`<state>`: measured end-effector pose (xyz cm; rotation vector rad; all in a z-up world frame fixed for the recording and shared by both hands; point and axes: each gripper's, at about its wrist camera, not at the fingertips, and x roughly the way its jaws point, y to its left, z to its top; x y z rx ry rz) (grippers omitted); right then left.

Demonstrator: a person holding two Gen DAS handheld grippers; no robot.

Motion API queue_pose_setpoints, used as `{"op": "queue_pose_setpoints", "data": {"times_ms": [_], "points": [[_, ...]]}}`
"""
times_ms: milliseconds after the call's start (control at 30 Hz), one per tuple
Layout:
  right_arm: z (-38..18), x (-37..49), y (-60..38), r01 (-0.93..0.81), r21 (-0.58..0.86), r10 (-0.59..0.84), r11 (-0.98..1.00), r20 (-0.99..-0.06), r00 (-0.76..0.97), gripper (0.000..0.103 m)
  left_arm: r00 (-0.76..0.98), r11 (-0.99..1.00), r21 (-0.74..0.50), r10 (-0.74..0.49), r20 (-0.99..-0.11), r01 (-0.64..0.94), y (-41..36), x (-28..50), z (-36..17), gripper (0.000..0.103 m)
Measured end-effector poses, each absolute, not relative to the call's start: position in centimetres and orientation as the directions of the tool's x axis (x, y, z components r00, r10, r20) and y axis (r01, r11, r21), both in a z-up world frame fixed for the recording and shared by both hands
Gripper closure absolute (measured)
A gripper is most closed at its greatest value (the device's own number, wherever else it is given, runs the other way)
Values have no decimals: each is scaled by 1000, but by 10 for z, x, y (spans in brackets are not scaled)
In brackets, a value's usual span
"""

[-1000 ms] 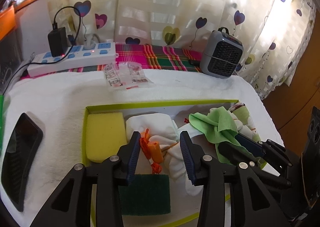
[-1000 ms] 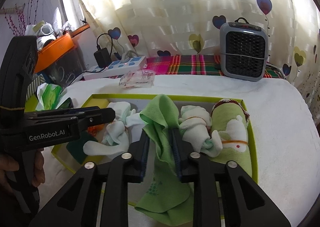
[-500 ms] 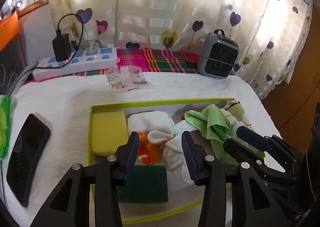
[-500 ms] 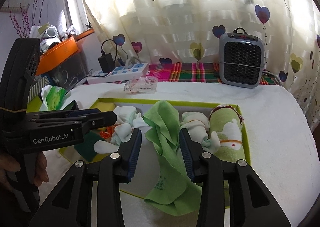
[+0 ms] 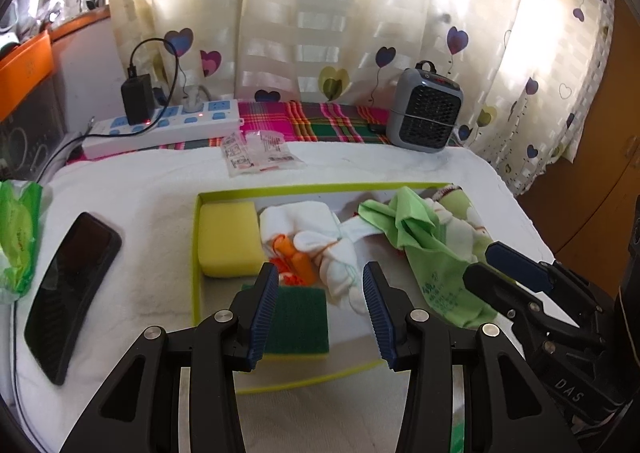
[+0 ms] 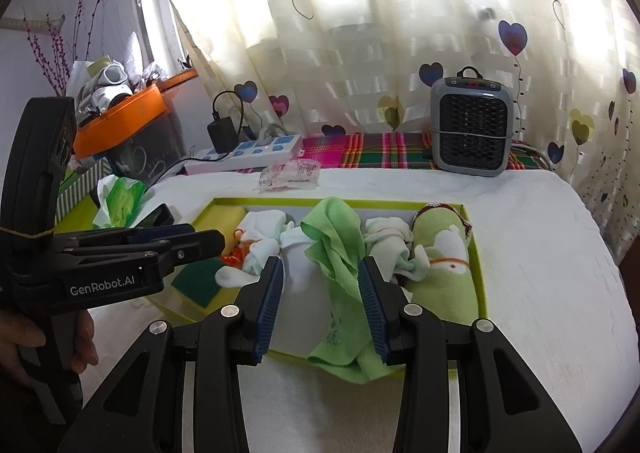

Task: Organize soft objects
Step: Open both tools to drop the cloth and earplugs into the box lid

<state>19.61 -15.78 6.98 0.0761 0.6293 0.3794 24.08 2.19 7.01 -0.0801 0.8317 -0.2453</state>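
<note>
A lime-green shallow box [image 5: 197,253] lies on the white towel-covered table. It holds a yellow sponge [image 5: 228,237], a green scouring pad [image 5: 300,317], white socks [image 5: 304,221], small orange pieces [image 5: 298,259], a green cloth [image 6: 336,249] and a rolled green towel [image 6: 444,253]. The green cloth drapes over the box's near rim. My left gripper [image 5: 320,267] hovers open above the socks and the scouring pad, holding nothing. My right gripper [image 6: 320,261] is open, its fingers astride the green cloth without pressing it.
A black phone [image 5: 72,273] and a green tissue pack [image 5: 18,233] lie left of the box. Behind it are a plastic packet [image 5: 260,153], a power strip [image 5: 160,129] and a small grey heater [image 5: 426,109] before the curtain. A hand [image 6: 80,337] grips the left tool.
My right jaws opened off the green cloth, which stays draped over the box. Both grippers drew back and slightly up from the box's contents.
</note>
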Motion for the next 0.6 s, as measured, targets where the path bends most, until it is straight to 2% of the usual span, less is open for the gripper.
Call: {"op": "queue_pose_setpoints", "data": {"times_ms": [200,600], "points": [[71,181,-163,-314,187,364,931,-555,748,62,661,971,-155,-236,-712,180,22,224,73,60],[61,153,-173,-310,213,376,927,-564,735,55,652,961,-187,-276,-706,205,23,184,70,60]]}}
